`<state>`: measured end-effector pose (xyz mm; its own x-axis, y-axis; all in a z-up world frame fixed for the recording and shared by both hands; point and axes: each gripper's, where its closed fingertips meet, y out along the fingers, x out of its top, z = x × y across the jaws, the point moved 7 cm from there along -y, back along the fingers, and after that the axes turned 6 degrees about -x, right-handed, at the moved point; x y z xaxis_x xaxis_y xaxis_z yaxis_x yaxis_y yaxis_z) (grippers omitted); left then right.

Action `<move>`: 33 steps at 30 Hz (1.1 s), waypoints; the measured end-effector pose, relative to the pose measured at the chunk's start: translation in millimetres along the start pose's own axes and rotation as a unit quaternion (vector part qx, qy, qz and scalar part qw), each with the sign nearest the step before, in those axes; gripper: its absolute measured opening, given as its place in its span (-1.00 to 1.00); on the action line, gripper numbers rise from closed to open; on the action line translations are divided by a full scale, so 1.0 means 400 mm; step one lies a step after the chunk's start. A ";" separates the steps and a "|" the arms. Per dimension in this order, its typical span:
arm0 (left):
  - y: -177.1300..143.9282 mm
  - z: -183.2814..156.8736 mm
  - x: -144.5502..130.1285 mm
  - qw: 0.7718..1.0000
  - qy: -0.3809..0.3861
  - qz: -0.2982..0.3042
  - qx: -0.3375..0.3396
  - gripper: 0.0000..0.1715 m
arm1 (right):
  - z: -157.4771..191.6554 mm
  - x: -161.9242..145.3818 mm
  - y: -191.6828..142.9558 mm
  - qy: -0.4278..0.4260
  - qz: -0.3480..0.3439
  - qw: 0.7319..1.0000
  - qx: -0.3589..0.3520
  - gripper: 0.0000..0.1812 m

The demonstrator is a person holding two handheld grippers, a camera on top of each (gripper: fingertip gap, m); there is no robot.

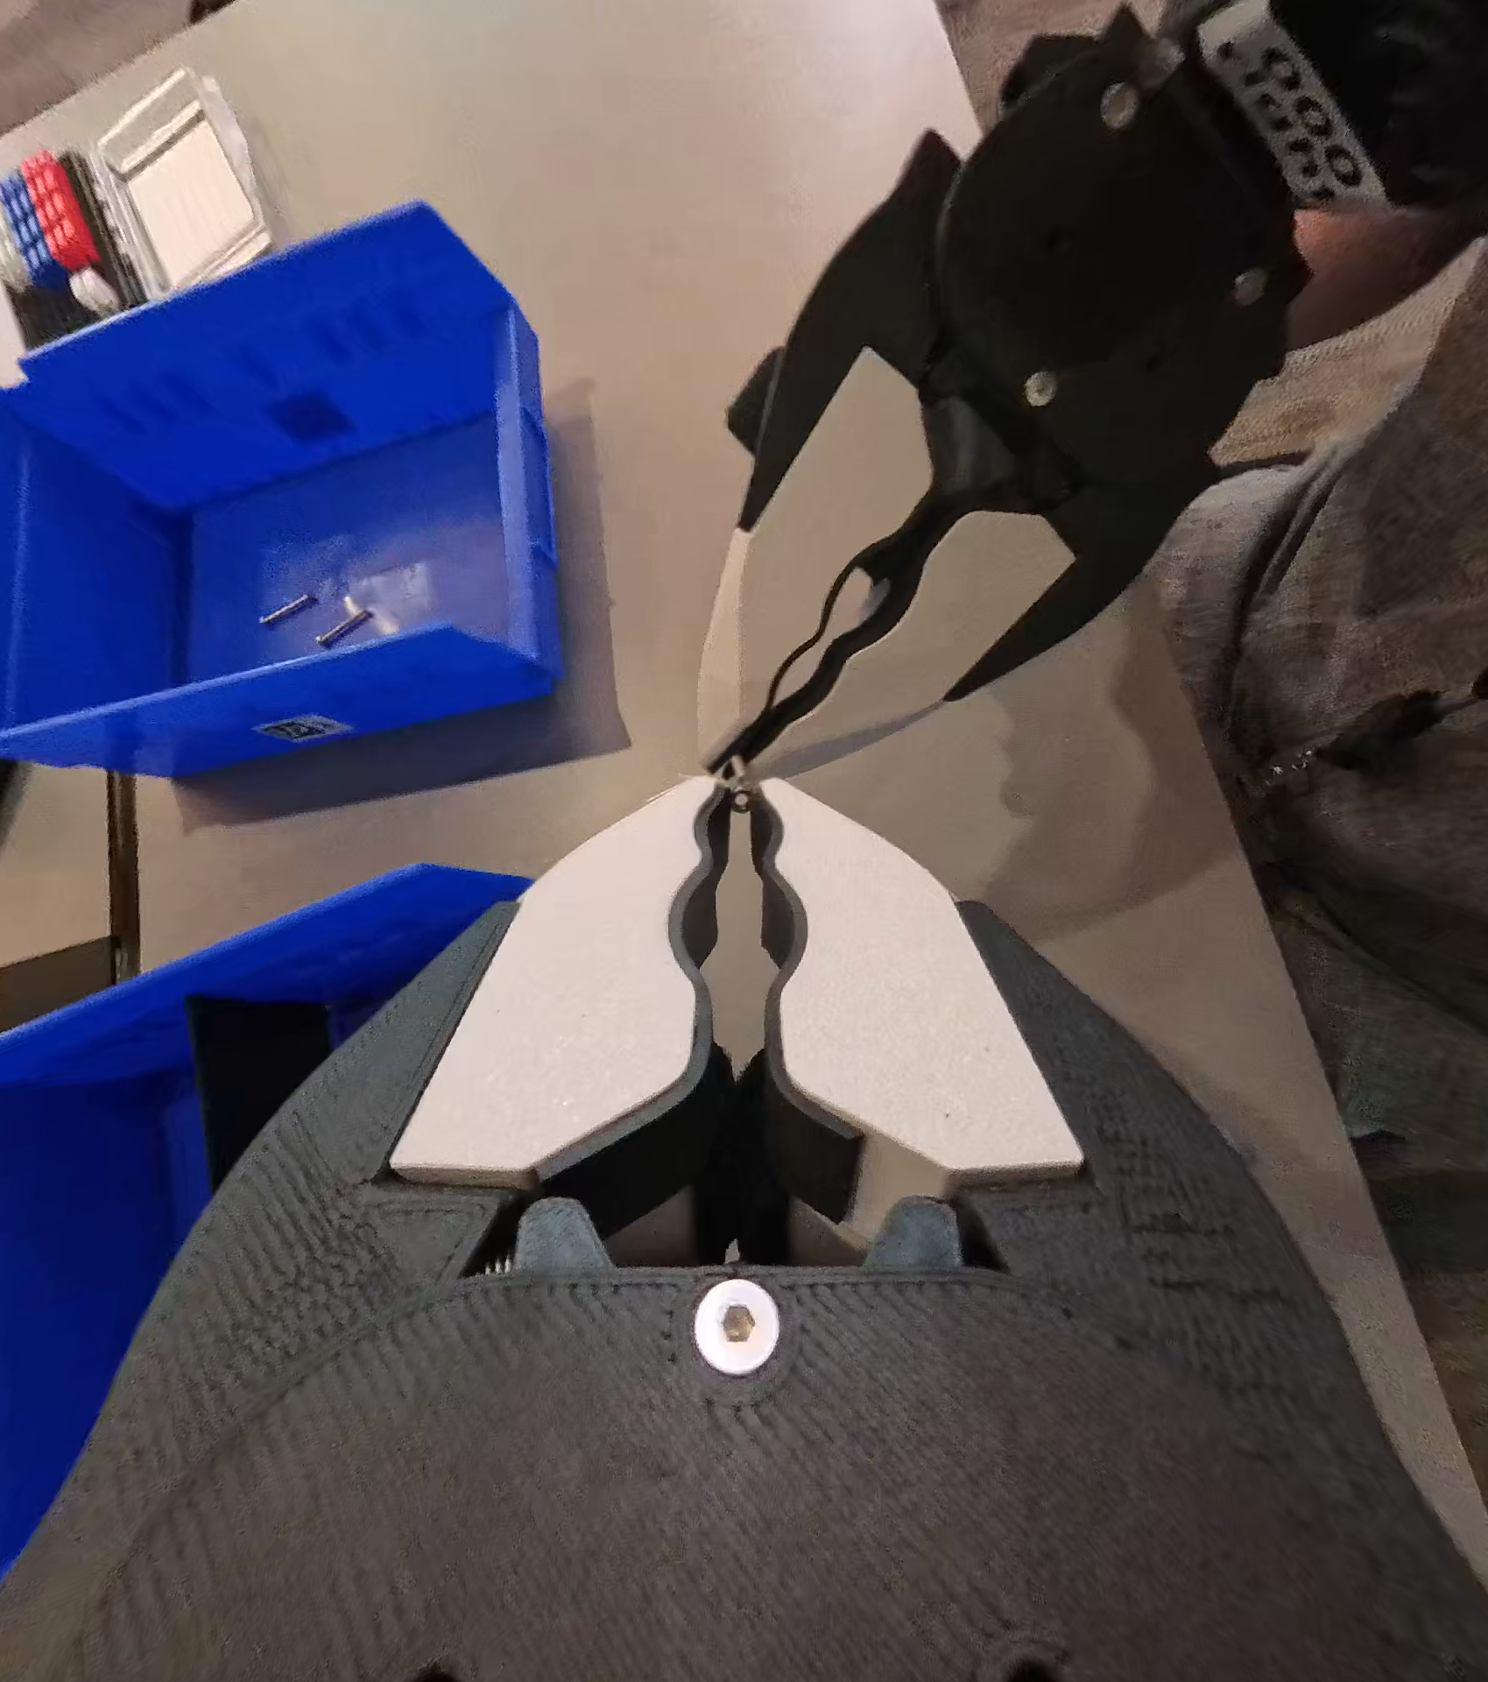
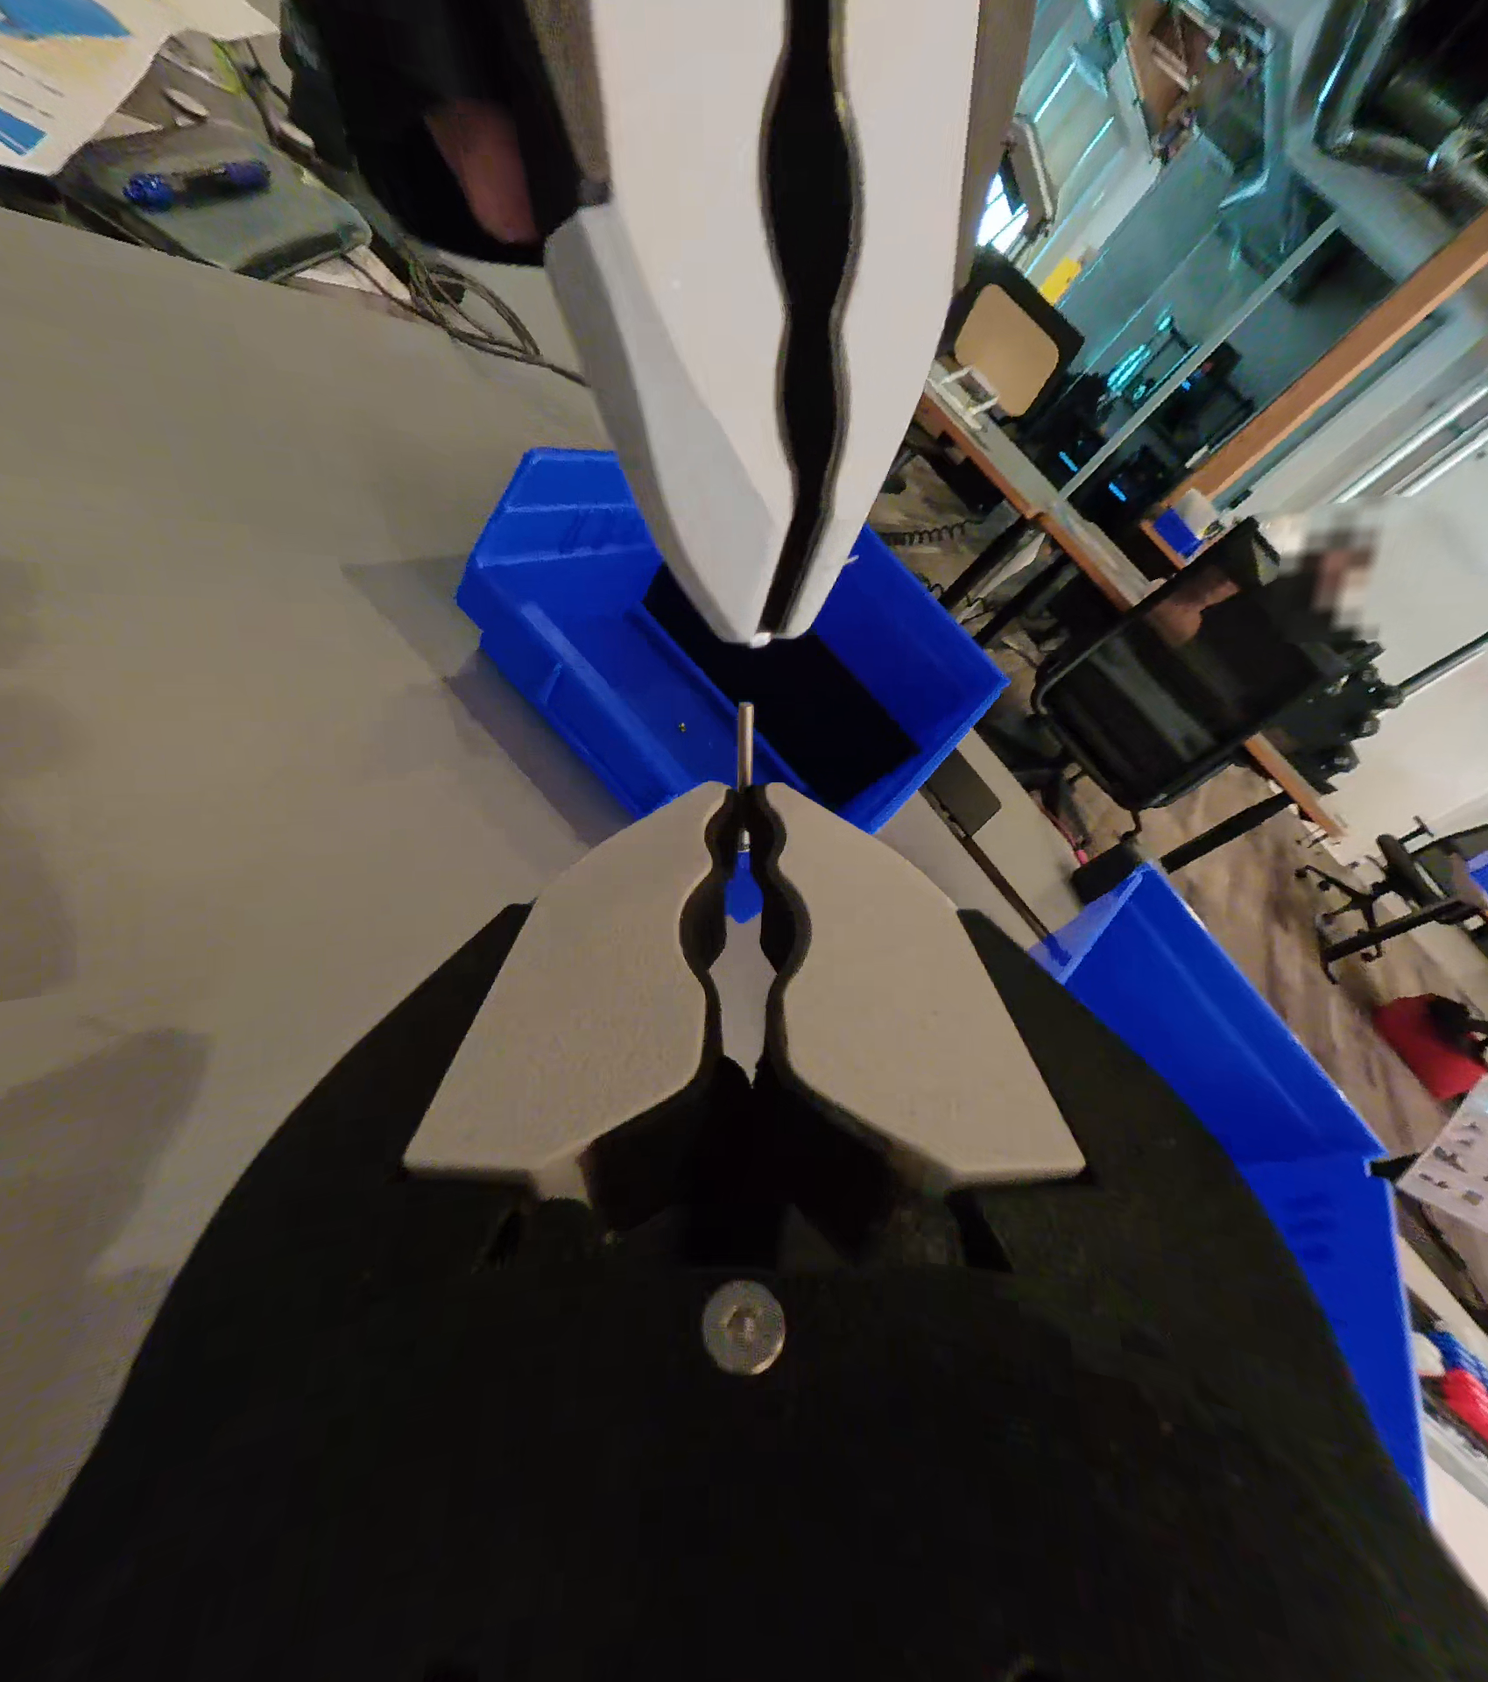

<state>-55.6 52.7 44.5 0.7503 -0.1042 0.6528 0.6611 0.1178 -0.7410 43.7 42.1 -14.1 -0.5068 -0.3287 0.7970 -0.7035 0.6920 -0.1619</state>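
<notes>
Above table, my right tongs pinch thin metal pin by tail; left tongs closed on small nut, just beyond. Risk: slender grip, pin twists loose into blue bin below.

Dim, warm indoor light; soft shadows pool on the table beside the blue bin. Heavy fisheye bending at the edges, background smeared with blur.

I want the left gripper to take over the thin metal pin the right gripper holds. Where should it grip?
Probably the pin's free upper half, coming straight along its axis: the right gripper clamps only its base, and the left gripper sits shut just beyond the tip.
</notes>
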 end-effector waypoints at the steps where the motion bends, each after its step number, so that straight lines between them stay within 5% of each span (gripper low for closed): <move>1: 0.002 -0.013 0.003 1.000 0.006 0.005 0.001 -0.95 | 0.003 0.005 -0.007 -0.004 -0.004 1.000 -0.003 -0.98; 33: 0.011 -0.042 -0.005 1.000 0.000 -0.002 -0.029 -0.95 | 0.043 0.016 -0.027 -0.011 -0.043 0.999 0.006 -0.98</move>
<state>-54.4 36.7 37.3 0.7476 -0.1046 0.6559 0.6630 0.0605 -0.7461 39.5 21.6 -17.2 -0.4558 -0.4004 0.7949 -0.7507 0.6528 -0.1016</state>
